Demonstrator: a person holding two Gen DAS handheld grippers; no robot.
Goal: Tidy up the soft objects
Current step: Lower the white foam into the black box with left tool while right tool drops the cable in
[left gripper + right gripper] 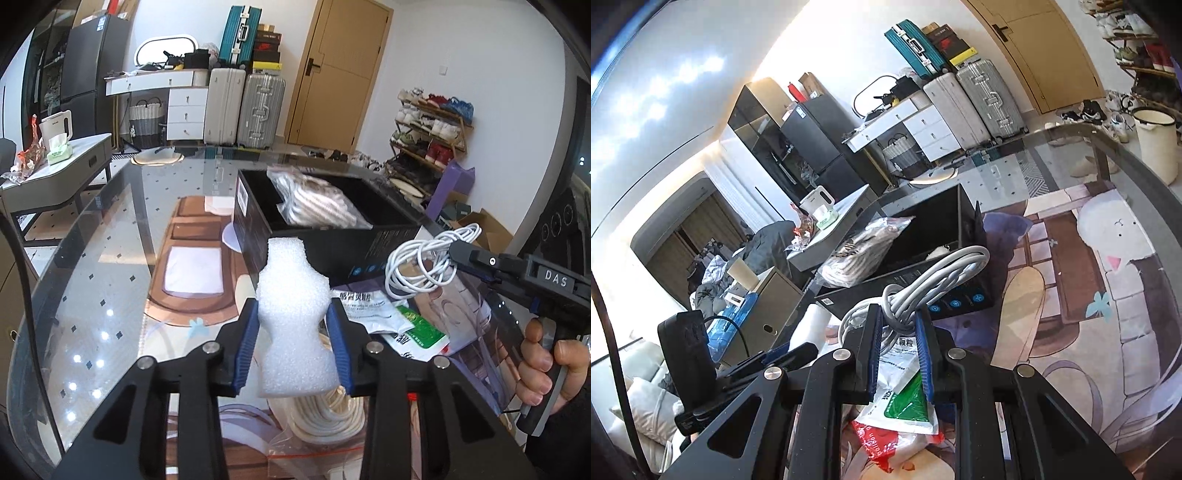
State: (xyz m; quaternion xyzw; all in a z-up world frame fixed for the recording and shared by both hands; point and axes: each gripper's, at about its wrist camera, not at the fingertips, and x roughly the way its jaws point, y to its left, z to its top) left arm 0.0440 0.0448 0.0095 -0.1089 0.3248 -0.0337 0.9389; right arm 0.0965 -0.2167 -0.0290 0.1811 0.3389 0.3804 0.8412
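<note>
Above the glass tabletop [110,258], our left gripper [293,345] clamps a white foam piece [291,325]. Our right gripper [899,350] pinches a coiled white cable [934,280] near the black box [332,236].

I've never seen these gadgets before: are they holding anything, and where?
Left gripper pinches a white foam block at its narrow waist. Right gripper clamps a coiled white cable around its wrapped middle.

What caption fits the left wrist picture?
Left gripper pinches white foam before the black box; right gripper holds a white cable.
</note>
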